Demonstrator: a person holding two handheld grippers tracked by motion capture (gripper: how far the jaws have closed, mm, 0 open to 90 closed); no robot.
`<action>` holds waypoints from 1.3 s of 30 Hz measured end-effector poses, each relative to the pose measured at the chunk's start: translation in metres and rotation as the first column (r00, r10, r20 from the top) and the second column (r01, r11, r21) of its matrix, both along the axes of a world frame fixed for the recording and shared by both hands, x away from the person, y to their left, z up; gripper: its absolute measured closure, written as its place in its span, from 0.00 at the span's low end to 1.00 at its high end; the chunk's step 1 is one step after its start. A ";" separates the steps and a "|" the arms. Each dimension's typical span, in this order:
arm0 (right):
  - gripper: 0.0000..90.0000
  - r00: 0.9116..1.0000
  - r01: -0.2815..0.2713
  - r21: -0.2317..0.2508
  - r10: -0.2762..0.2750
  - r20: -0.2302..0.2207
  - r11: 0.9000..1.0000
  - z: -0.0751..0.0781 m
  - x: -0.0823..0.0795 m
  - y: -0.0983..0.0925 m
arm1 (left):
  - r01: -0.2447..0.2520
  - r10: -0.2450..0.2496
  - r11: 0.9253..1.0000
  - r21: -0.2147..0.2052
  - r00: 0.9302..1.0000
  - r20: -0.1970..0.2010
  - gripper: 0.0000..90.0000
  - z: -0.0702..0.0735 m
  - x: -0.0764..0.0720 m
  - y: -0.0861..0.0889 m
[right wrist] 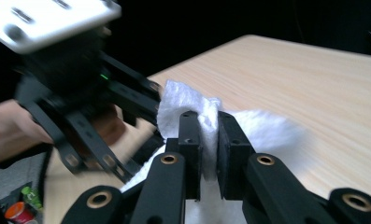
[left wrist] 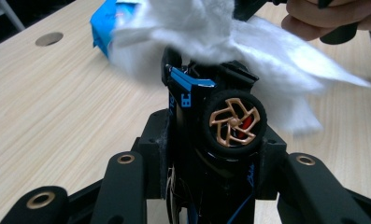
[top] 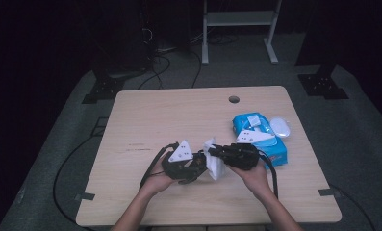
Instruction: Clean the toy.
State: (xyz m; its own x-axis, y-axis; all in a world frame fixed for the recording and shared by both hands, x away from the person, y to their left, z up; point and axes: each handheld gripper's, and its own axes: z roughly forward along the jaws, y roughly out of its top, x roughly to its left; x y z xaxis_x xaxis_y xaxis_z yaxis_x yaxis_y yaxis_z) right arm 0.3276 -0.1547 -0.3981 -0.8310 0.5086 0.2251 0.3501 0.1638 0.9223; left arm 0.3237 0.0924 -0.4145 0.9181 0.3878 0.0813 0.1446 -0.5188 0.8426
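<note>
The left gripper [top: 191, 169] is clamping a black-and-blue toy car with a bronze-spoked wheel [left wrist: 216, 116] above the wooden bench [top: 179, 115]; the right gripper [right wrist: 210, 135] is pinching a white wipe [right wrist: 192, 105] tight against it. Wiping well is probably calling for short, light strokes, keeping the car steady.

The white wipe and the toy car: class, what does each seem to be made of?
White wipe: likely soft non-woven fibre or tissue, matte, with fuzzy edges and limp folds. Toy car: probably hard plastic, glossy black and blue, with a copper-coloured wheel hub and a dull, rubber-like tyre.
</note>
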 end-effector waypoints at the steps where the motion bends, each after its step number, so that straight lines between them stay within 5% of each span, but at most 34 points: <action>1: 0.90 1.000 0.019 -0.012 -0.019 -0.015 1.000 -0.004 0.001 -0.003 | -0.003 0.003 1.000 -0.009 1.000 -0.002 0.63 0.000 0.001 0.000; 3: 0.90 0.999 0.034 -0.036 -0.035 -0.021 0.999 -0.009 0.002 -0.006 | 0.001 -0.001 1.000 -0.002 1.000 -0.003 0.63 0.000 0.001 0.000; 5: 0.90 0.999 0.033 -0.009 -0.033 -0.036 0.999 -0.010 0.002 -0.007 | 0.000 0.000 1.000 -0.001 1.000 0.001 0.63 0.000 0.001 -0.001; 9: 0.90 1.000 -0.023 0.053 0.023 -0.003 0.998 0.005 -0.004 0.001 | 0.003 -0.003 1.000 -0.014 1.000 0.004 0.63 0.001 0.000 -0.003; 12: 0.90 0.999 -0.028 0.032 0.027 0.019 0.999 0.007 -0.005 0.005 | 0.005 -0.005 0.999 -0.036 1.000 0.005 0.63 0.004 -0.001 -0.001; 15: 0.90 1.000 -0.007 0.062 0.008 -0.023 0.998 -0.002 0.000 -0.002 | -0.001 0.001 1.000 -0.028 1.000 0.008 0.64 0.003 -0.001 0.000; 21: 0.90 0.997 0.038 0.041 -0.036 -0.069 0.998 -0.015 0.005 -0.014 | -0.001 0.001 0.999 -0.032 1.000 0.009 0.64 0.004 0.001 0.002; 25: 0.90 0.999 0.002 0.082 0.001 -0.034 0.997 -0.001 0.000 -0.008 | -0.004 0.004 0.998 -0.061 1.000 0.006 0.64 0.004 0.001 0.001; 28: 0.90 0.999 0.009 0.064 -0.007 -0.031 0.998 -0.003 0.001 -0.008 | -0.003 0.004 0.998 -0.060 1.000 0.007 0.64 0.006 0.000 0.003; 33: 0.90 0.994 0.054 0.032 -0.051 -0.095 0.998 -0.024 0.009 -0.018 | -0.009 0.009 0.998 -0.058 1.000 0.005 0.64 0.005 0.001 0.005; 35: 0.90 0.992 0.056 0.050 -0.050 -0.113 0.997 -0.026 0.010 -0.020 | -0.005 0.005 0.999 -0.049 1.000 0.010 0.64 0.005 0.001 0.005; 39: 0.90 0.997 0.020 0.117 -0.011 -0.078 0.993 -0.008 0.005 -0.017 | -0.002 0.003 0.998 -0.055 1.000 0.010 0.64 0.005 0.001 0.004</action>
State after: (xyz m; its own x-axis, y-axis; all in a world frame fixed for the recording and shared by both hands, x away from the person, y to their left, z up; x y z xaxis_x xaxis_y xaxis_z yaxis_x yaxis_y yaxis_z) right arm 0.3329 -0.1721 -0.4065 -0.8010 0.4875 0.3475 0.4226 0.0493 0.9050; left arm 0.3249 0.0962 -0.4098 0.9164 0.3941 0.0695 0.1367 -0.4715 0.8712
